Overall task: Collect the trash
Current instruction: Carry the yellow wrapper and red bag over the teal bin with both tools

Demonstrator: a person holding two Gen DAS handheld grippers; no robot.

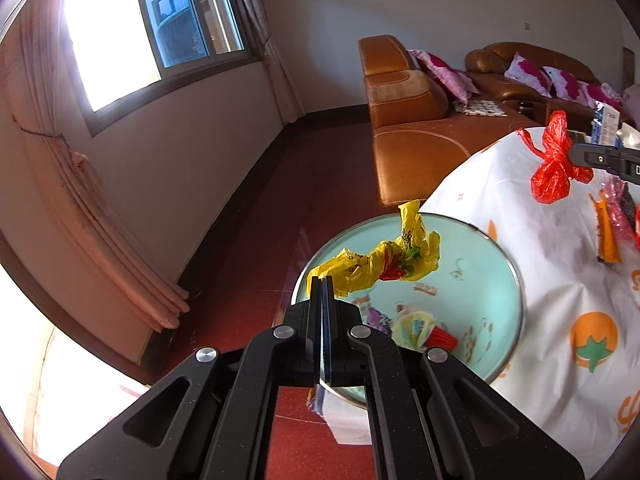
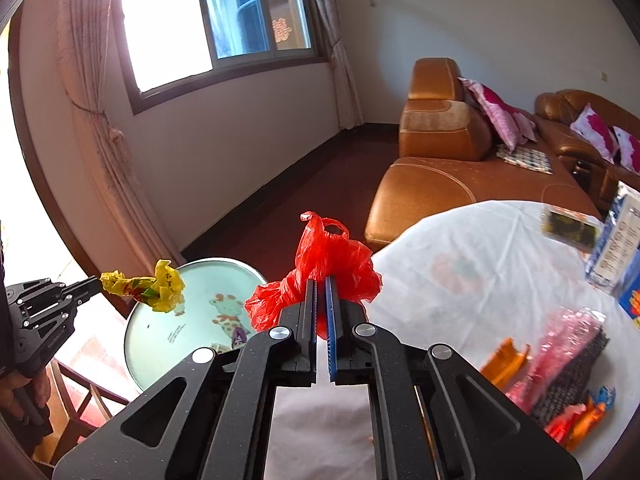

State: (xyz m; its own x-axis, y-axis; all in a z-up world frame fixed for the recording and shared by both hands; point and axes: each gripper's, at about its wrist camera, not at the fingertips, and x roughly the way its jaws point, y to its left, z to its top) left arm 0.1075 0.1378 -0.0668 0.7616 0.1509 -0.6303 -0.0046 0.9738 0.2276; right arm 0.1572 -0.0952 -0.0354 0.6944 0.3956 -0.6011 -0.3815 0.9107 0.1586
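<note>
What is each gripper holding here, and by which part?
The left gripper pinches the crumpled yellow wrapper by one end. The right gripper is shut on the bunched red plastic bag, gripped low in its crumpled middle.

I count two tools, the left tool [image 1: 322, 280] and the right tool [image 2: 321, 280], and two crumpled plastic bags: one yellow bag [image 1: 380, 264] and one red bag [image 2: 320, 276]. There is one round stool [image 2: 192, 320] beside one cloth-covered surface [image 2: 460, 272]. On the sofa [image 2: 432, 188] I make out three pink cushions [image 2: 496, 114], and I count two carton boxes [image 2: 616, 236] at the surface's far edge.
</note>
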